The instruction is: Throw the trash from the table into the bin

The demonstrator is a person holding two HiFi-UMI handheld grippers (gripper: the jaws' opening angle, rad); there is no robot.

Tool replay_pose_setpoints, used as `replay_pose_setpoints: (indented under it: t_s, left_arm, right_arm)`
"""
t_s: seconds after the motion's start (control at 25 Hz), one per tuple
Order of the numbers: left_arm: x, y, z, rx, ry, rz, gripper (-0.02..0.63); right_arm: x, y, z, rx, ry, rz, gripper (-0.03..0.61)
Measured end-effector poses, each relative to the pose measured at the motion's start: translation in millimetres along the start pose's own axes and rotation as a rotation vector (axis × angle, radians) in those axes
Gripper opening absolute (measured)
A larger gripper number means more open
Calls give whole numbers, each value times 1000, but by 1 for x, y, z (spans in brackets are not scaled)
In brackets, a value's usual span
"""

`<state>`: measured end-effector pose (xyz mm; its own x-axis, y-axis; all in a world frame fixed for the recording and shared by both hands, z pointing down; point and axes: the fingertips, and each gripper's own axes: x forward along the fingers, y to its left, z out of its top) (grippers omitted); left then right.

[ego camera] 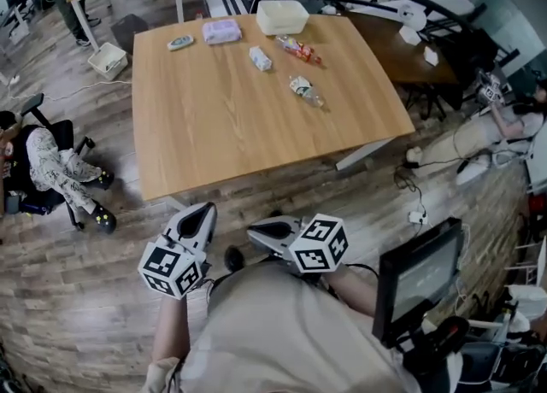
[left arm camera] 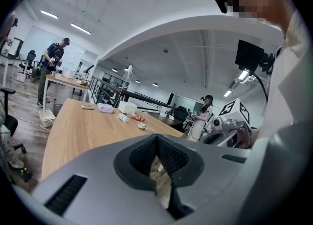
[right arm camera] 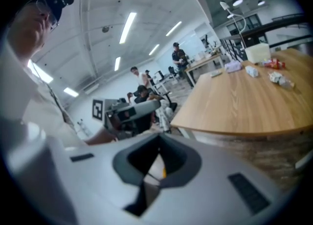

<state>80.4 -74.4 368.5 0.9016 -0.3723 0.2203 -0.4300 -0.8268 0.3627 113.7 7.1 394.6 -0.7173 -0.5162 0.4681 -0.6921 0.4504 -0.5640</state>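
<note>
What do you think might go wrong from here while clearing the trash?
The bottle lies on its side on the table and may roll when nudged. The left gripper and right gripper are shut and must open first. Cables by the table's right corner could trip the person.

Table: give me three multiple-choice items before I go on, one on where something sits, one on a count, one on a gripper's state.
1. The white box sits at the table's: A near edge; B far edge; C middle.
2. Things on the table: A two; B six; C ten.
3. The left gripper is: A shut, empty; B wide open; C holding something.
Key: B, it stands at the edge farthest from the person; B, six lie spread over the far half; A, its pads meet with nothing between.
</note>
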Motion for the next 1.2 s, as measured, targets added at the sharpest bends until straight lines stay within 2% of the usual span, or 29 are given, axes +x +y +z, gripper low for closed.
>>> replay_pose_setpoints:
  t_s: [0.16, 0.56, 0.76, 1.0, 1.2]
  left_arm:
    - [25, -1, 1, 40, 41, 21, 20]
    - [137, -12, 41, 146, 97, 130, 20]
    - [189, -22, 60, 170, 98, 176, 20]
    - [214, -15, 72, 169, 98, 297, 20]
    - [226, -12, 74, 166, 111, 335, 20]
  right_arm:
    - [-7, -23, 5, 32, -37, 29, 5]
    - [-64, -131, 56, 126, -142, 96, 5]
    - [-90, -175, 69, 99, -106, 130, 5]
    - [-104, -208, 89, 52, -66, 206, 5]
    - [-105, -220, 88, 39, -19, 244, 5]
